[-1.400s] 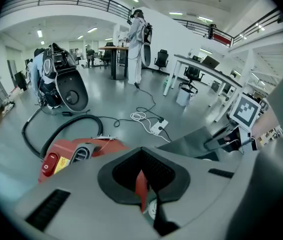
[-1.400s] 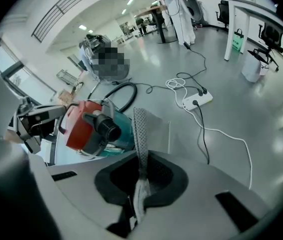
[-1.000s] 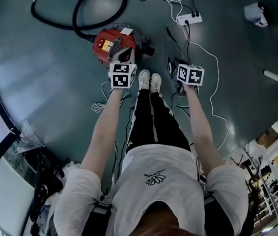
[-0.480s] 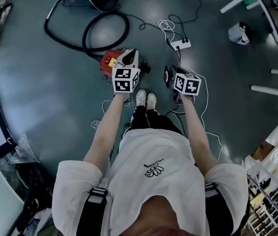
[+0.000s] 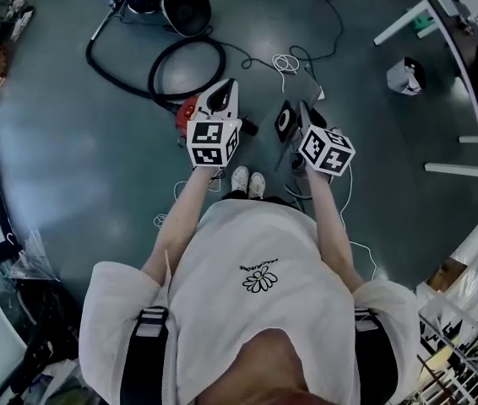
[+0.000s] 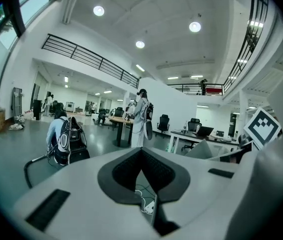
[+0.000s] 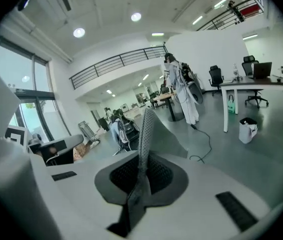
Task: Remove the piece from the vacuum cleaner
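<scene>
Both tongs have come up from the floor since a second ago and now sit high in the head view, close under the camera; we stand more upright than before. The red canister vacuum cleaner (image 5: 186, 108) has not moved. It rests on the dark grey-green floor (image 5: 78, 142), partly covered in the head view by the left tongs (image 5: 226, 91).

The left tongs are closed, leaving only a narrow slit between the pads, and nothing is held in them.

The right tongs (image 7: 140, 176) are closed on a thin dark-grey flat piece (image 7: 142, 129), which stands edge-on between the pads and sticks out beyond the tips. In the head view this piece shows as a dark roundish plate just left of the right tongs, lifted well clear of the vacuum cleaner.

A looped black hose (image 5: 165, 62) lies on the floor beyond the cleaner. Our white shoes (image 5: 247, 182) are below the tongs. A small white bin (image 5: 404, 76) stands well off to the right.
</scene>
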The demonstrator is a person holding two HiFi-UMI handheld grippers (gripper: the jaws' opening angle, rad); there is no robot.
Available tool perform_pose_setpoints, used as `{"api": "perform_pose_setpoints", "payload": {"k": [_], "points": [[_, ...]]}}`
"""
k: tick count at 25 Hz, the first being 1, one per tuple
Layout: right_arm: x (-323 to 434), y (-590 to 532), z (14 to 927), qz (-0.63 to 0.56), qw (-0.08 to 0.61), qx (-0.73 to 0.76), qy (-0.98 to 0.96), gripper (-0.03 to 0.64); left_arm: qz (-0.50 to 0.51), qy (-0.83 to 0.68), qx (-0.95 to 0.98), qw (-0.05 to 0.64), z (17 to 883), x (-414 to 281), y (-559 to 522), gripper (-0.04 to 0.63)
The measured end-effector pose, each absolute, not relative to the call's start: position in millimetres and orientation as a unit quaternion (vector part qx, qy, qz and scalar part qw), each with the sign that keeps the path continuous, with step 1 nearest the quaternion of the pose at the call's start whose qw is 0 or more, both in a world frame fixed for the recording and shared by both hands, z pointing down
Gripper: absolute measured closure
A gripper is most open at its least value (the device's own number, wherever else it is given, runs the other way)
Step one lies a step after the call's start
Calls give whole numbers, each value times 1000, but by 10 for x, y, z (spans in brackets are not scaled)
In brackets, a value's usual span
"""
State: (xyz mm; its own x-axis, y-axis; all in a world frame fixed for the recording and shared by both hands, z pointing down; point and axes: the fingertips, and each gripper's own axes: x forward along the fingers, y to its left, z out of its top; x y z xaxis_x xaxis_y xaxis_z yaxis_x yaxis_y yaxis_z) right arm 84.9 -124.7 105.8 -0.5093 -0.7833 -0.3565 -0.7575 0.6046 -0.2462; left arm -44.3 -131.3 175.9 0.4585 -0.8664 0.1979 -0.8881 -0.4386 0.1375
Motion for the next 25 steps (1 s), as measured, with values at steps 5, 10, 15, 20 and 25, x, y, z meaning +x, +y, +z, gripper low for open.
{"api": "perform_pose_setpoints", "payload": {"k": [5,10,15,20,25], "points": [[1099,-941,1584,-207,-20,-580,788,594,3,-513,857,54,1165,-456,-1227,592],[1051,-819,1222,-156,0,-576,802,594,-35,-510,859,19,781,-509,-1155,592],[988,-696,960,-124,3,-568,814,594,-61,-502,863,8,593,-499,-1051,592],[1033,-678,751,-106,22,-581,807,594,-71,-491,869,-5,481,-406,-999,592],[1094,-662,594,-97,43,-583,806,594,-73,-491,868,-8,452,-376,-952,592]]}}
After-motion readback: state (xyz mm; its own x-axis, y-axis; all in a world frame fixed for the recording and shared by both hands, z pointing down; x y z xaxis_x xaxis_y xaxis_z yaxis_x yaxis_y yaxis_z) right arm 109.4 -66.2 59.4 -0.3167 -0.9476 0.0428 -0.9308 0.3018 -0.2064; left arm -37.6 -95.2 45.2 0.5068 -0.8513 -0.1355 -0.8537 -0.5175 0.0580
